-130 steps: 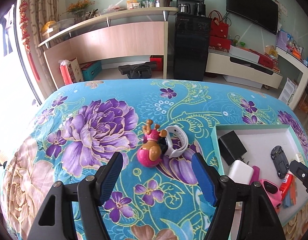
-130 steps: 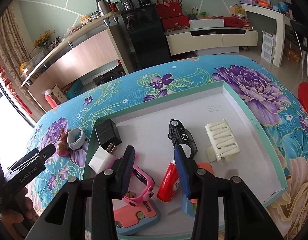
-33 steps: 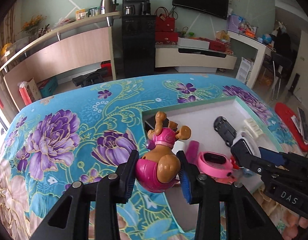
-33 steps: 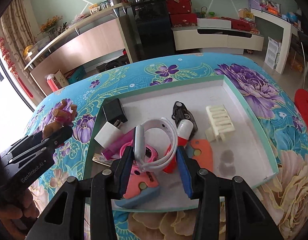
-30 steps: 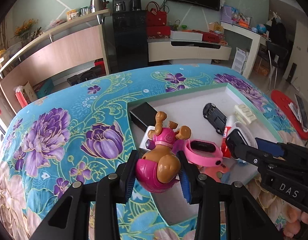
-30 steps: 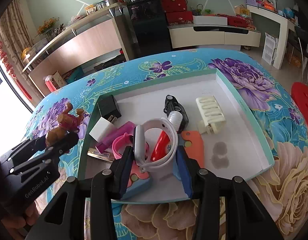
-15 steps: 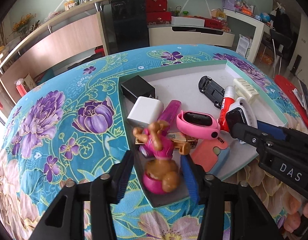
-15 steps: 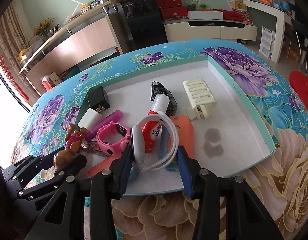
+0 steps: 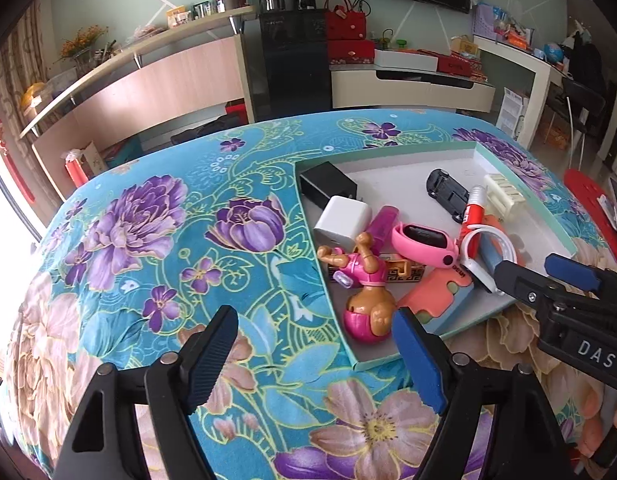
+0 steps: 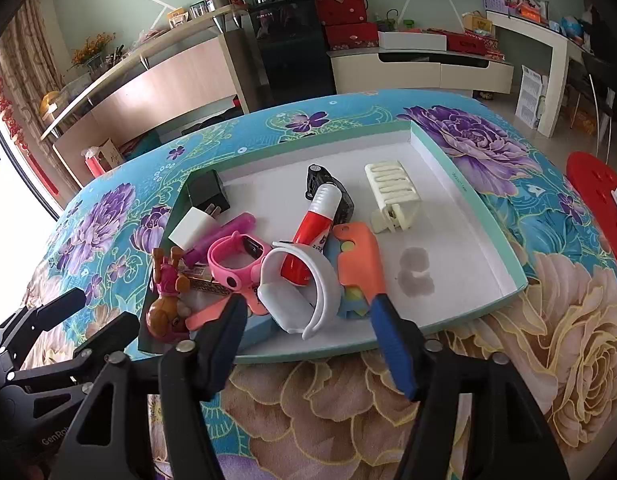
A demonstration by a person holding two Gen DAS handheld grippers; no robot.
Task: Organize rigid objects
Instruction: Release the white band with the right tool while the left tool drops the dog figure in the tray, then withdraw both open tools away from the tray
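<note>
The pink and brown dog toy stands in the near left corner of the shallow green-rimmed tray; it also shows in the right wrist view. My left gripper is open and empty, just short of the toy. The white watch band lies in the tray on the red glue tube, and shows in the left wrist view. My right gripper is open and empty, just in front of the band.
The tray also holds a pink watch, black and white chargers, a black toy car, a cream ribbed piece, an orange case. The floral cloth covers the table. A red stool stands on the right.
Both grippers have opened. The dog toy and the white band, held a second ago, now rest in the tray, and both grippers have drawn back toward the near edge.
</note>
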